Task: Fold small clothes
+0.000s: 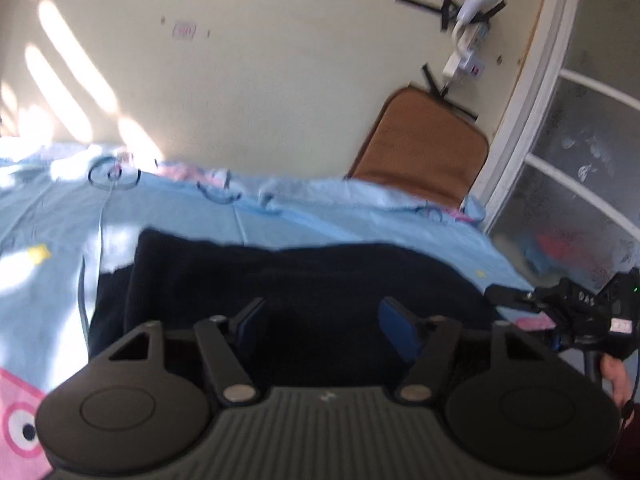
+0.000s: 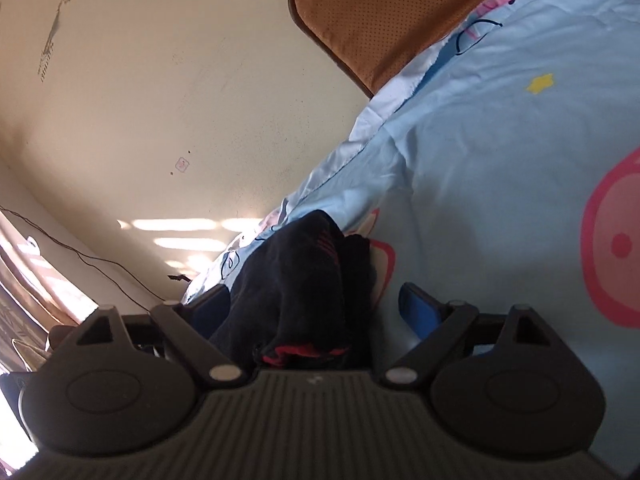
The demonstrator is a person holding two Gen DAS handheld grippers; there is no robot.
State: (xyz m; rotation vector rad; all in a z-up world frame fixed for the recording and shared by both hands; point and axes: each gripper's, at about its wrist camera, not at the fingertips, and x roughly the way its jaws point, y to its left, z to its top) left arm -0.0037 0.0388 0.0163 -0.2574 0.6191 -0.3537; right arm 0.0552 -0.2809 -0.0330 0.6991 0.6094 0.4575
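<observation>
A dark navy garment [image 1: 304, 276] lies folded flat on the light blue cartoon bedsheet [image 1: 280, 216]. My left gripper [image 1: 324, 312] hovers over its near edge with jaws wide apart and empty. The right gripper [image 1: 568, 304] shows at the garment's right end in the left wrist view. In the right wrist view the garment [image 2: 304, 280] is bunched, with red stripes and red trim, and lies between the open blue pads of my right gripper [image 2: 316, 300]. The pads stand apart from the cloth and do not pinch it.
A brown cushion [image 1: 424, 144] leans on the cream wall behind the bed and also shows in the right wrist view [image 2: 384, 12]. A frosted glass door [image 1: 580, 168] stands at the right. A power strip [image 1: 468, 48] is taped to the wall. The bedsheet [image 2: 500, 168] spreads right.
</observation>
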